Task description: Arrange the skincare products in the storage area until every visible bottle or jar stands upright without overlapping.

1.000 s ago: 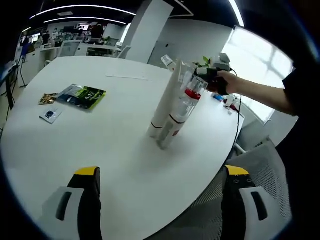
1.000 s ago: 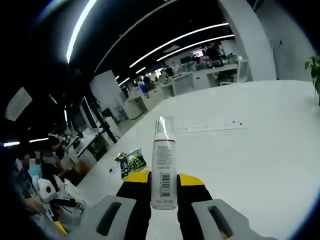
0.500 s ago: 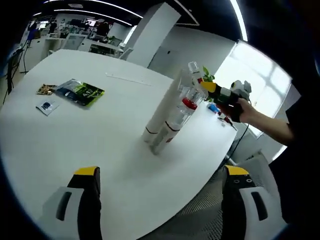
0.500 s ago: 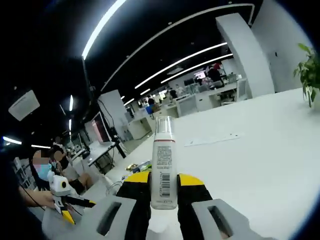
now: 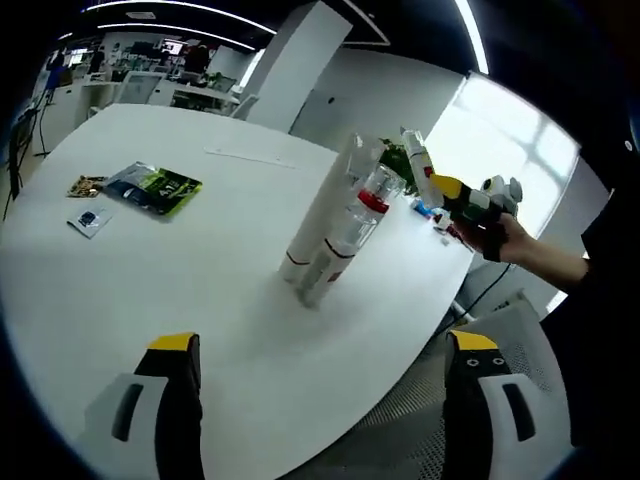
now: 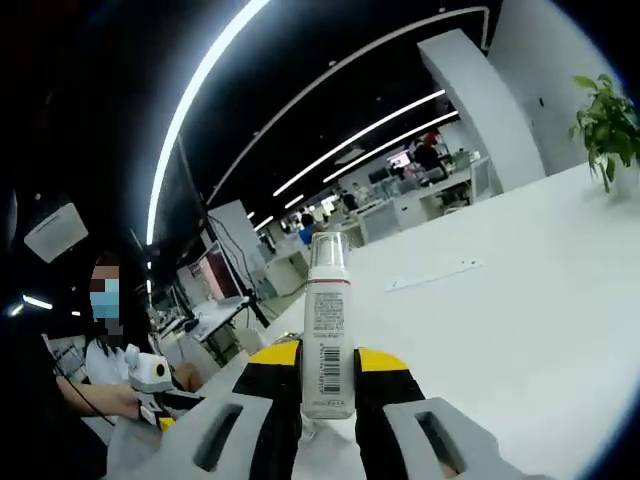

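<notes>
Left gripper view: the left tool [image 5: 318, 400] hangs wide open and empty over the white table [image 5: 150, 290], where two tall bottles [image 5: 335, 235] stand touching.

Right gripper view: the right tool [image 6: 328, 385] grips a white spray bottle [image 6: 327, 335] above the table.

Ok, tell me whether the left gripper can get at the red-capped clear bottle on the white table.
Probably yes: the left gripper has open, empty jaws, and bare white table lies between it and the red-capped clear bottle.
</notes>
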A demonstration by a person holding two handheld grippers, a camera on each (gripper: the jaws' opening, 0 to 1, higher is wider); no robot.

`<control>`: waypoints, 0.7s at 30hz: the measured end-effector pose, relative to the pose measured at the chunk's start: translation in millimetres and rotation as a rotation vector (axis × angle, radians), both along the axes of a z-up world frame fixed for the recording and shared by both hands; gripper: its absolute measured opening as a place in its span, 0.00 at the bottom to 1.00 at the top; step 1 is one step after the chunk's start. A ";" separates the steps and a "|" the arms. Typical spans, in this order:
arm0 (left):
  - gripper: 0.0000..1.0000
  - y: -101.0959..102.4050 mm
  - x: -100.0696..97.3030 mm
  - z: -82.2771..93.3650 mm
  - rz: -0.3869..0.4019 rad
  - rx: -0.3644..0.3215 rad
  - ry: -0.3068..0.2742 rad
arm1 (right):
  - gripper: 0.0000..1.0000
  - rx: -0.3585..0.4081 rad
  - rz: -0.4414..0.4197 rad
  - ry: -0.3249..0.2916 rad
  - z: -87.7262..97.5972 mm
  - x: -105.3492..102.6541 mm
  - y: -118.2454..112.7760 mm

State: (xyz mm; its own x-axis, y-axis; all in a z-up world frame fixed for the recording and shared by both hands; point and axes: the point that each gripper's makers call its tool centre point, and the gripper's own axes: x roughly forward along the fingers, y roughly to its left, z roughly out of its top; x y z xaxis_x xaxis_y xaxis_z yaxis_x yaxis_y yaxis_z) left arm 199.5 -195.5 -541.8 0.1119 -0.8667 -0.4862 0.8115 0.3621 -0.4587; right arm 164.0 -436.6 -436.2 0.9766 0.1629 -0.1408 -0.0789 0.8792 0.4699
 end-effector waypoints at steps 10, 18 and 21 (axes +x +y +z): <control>0.89 -14.0 -23.0 34.4 -0.048 -0.058 -0.036 | 0.11 0.142 0.094 -0.116 24.5 -28.7 38.2; 0.80 -41.4 -41.0 97.6 -0.086 -0.254 -0.005 | 0.11 0.222 0.276 -0.194 48.7 -37.4 94.4; 0.69 -48.9 -49.2 123.5 -0.115 -0.333 0.007 | 0.11 0.243 0.353 -0.213 55.1 -40.2 119.3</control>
